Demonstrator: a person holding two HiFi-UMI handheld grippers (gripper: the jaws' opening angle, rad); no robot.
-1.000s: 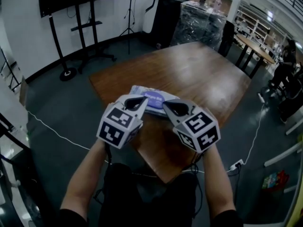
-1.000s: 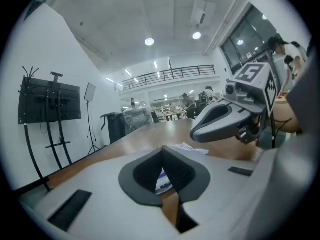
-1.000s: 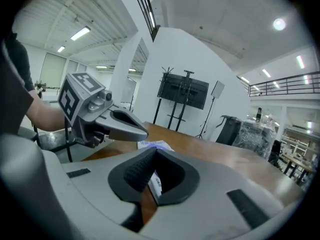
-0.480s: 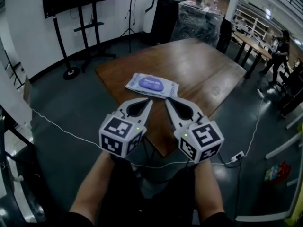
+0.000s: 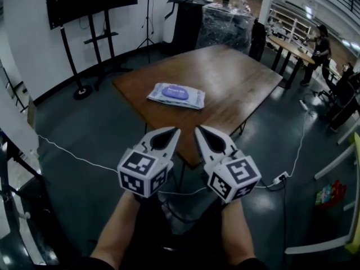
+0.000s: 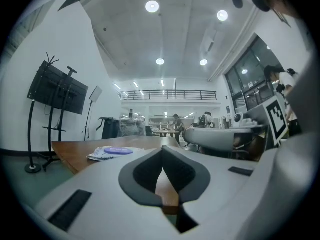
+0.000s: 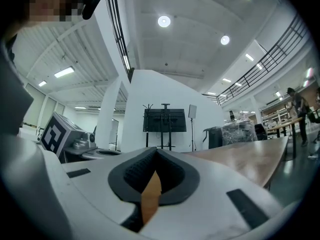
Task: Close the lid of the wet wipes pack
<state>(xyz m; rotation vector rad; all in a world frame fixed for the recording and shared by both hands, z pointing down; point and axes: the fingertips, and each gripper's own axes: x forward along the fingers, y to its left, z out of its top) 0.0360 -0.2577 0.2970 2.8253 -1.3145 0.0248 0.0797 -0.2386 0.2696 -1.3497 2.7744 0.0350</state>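
Brown wood table (image 5: 236, 83) carries the wipes pack (image 5: 176, 95), which lies flat toward the left edge in the head view. Its purple lid (image 5: 174, 92) lies flat against the pack. Both grippers are held level, side by side, off the table's near corner and well apart from the pack. The left gripper (image 5: 171, 133) has its jaws pressed together on nothing. The right gripper (image 5: 199, 131) is the same, its tips meeting and empty.

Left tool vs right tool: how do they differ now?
Left tool angles rightward, right tool leftward, tips converging. Left tool's left gripper view shows the wet wipes pack; right tool's right gripper view doesn't. Shared: both shut, empty, apart from the pack.
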